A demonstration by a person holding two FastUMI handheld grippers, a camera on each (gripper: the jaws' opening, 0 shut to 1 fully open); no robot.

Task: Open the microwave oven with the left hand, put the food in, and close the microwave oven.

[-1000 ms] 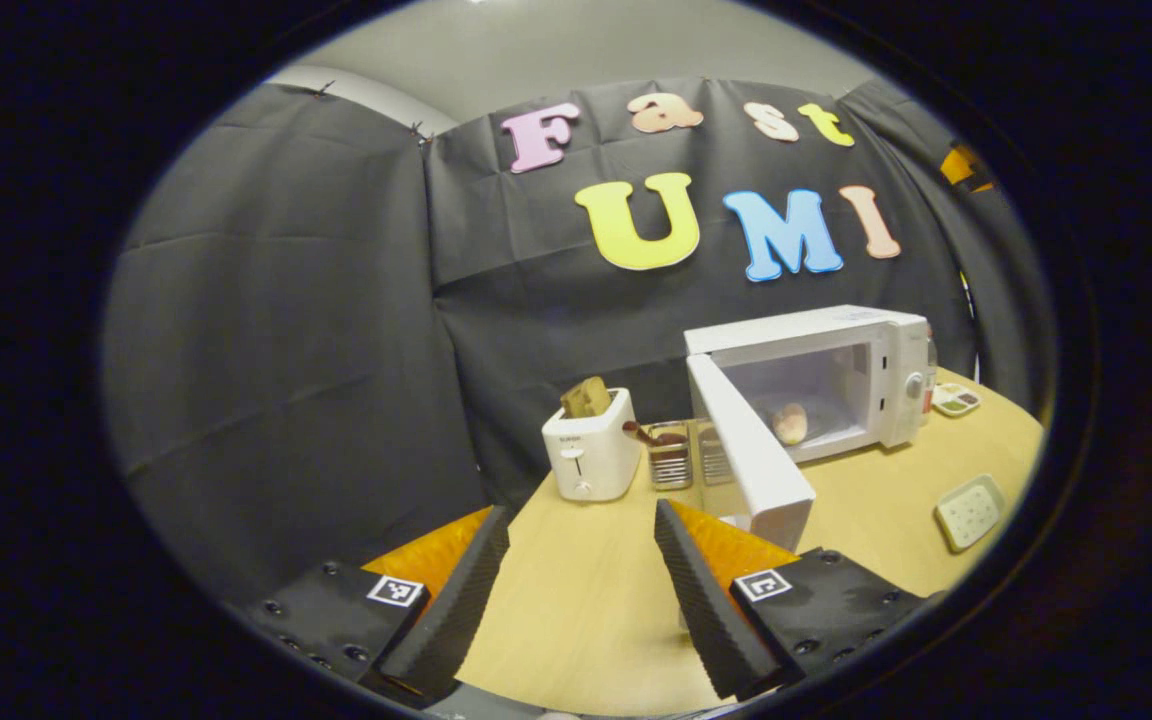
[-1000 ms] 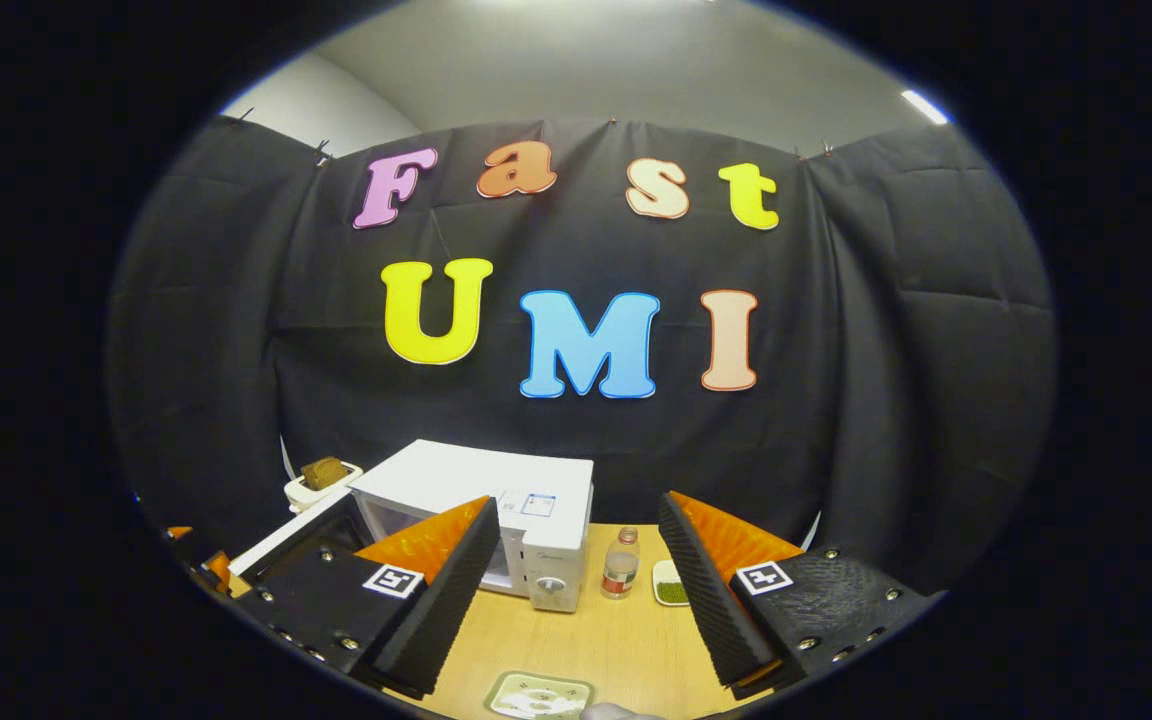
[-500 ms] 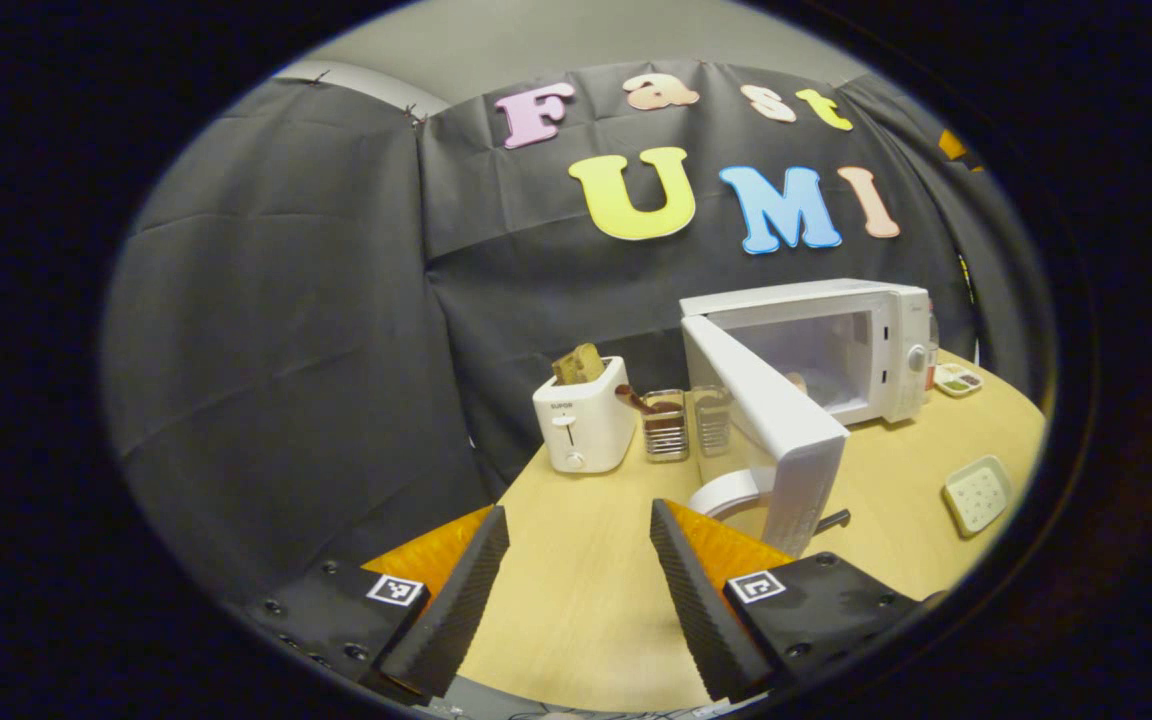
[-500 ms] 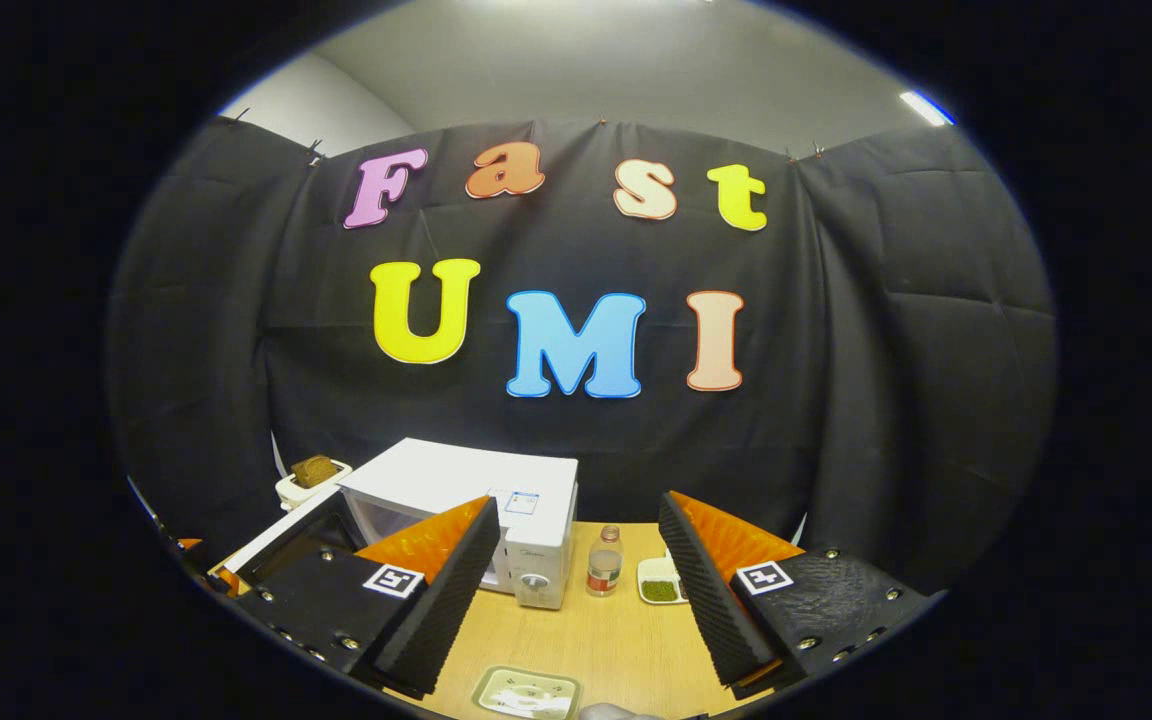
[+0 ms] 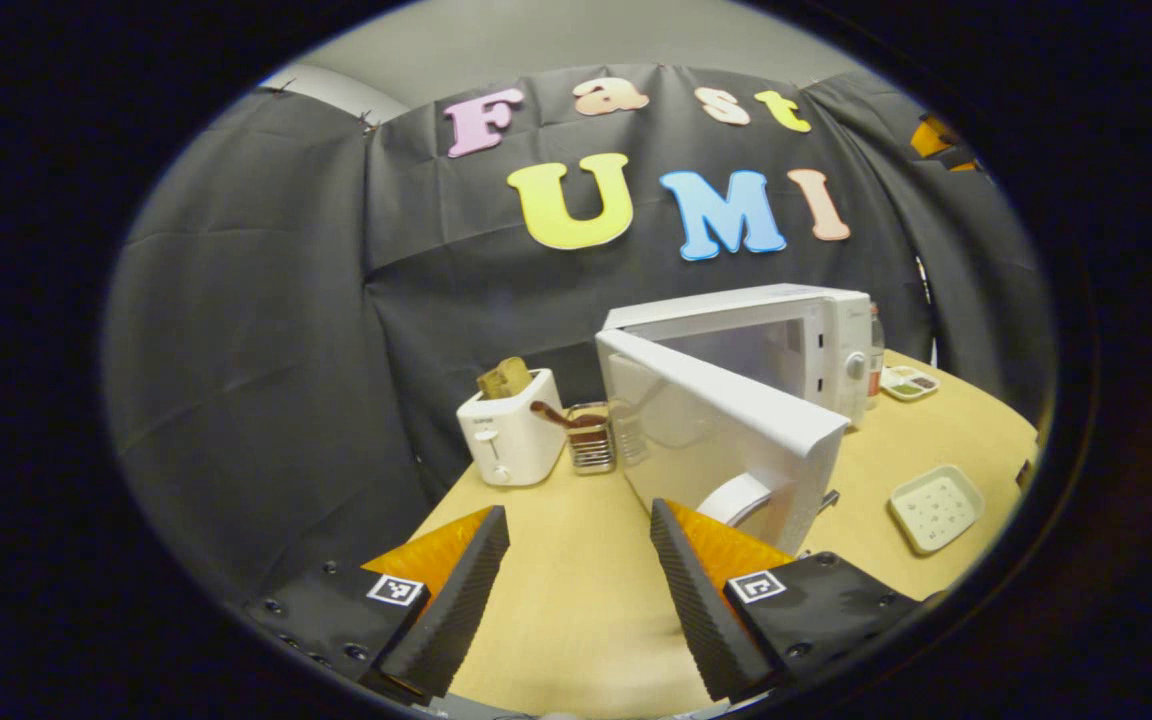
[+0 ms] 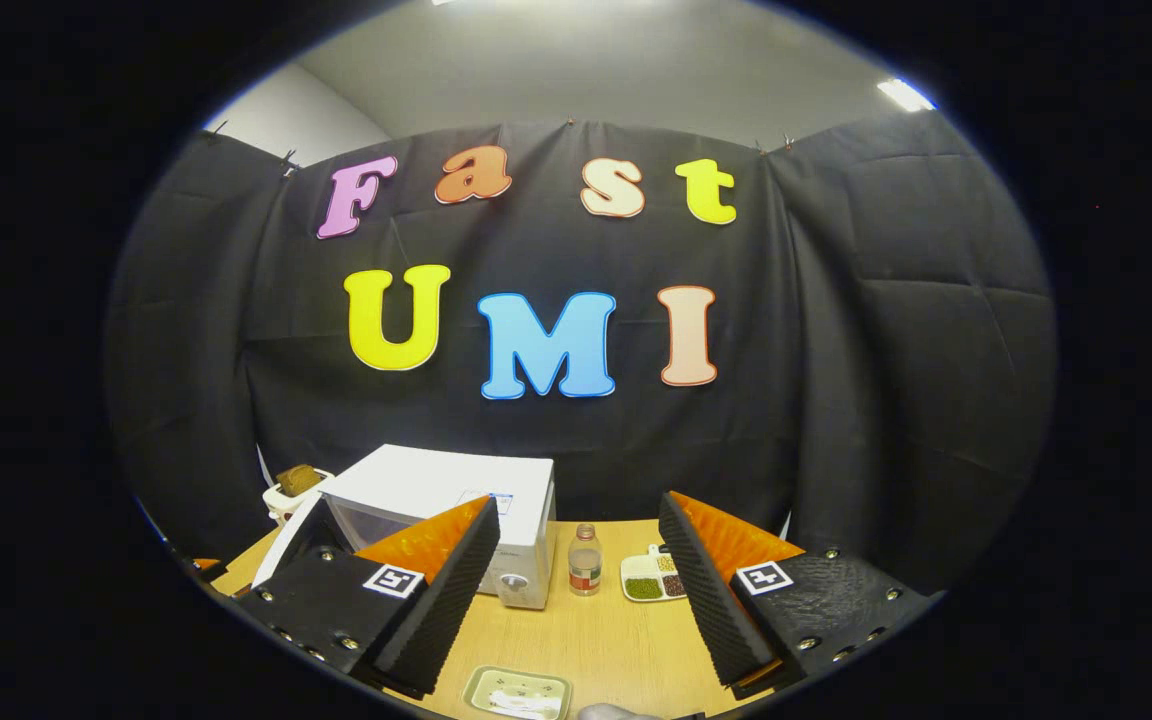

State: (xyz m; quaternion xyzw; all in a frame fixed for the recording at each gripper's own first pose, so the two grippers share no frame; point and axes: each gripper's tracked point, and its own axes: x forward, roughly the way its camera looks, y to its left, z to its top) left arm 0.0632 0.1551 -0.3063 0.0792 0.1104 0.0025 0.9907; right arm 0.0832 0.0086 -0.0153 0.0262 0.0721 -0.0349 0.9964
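Now the move ahead turns on how the microwave door (image 5: 726, 425) lies against the left tongs (image 5: 576, 590). In the left gripper view the door stands part-way open, hinged on the oven's left side, its long top edge running from the hinge near the toaster (image 5: 508, 435) toward the tabletop's near edge, and its free end sits just beyond and to the right of the tongs' right finger. The left tongs are spread wide with nothing between them, hovering over bare tabletop (image 5: 576, 620); whether that finger touches the door's outer face I cannot tell. The microwave oven (image 5: 776, 340) itself stands toward the far edge of the tabletop, and the door's slant hides its cavity, so the food cannot be made out.

In the right gripper view the right tongs (image 6: 576, 590) are likewise spread and empty, held back near the near edge, with a small tray (image 6: 516, 692) below them and a bottle (image 6: 584, 560) just right of the oven.

Judging by this, the left hand is much nearer the door, and a push on its outer face toward the oven's front, swinging it about the left-side hinge, looks like the closing stroke.
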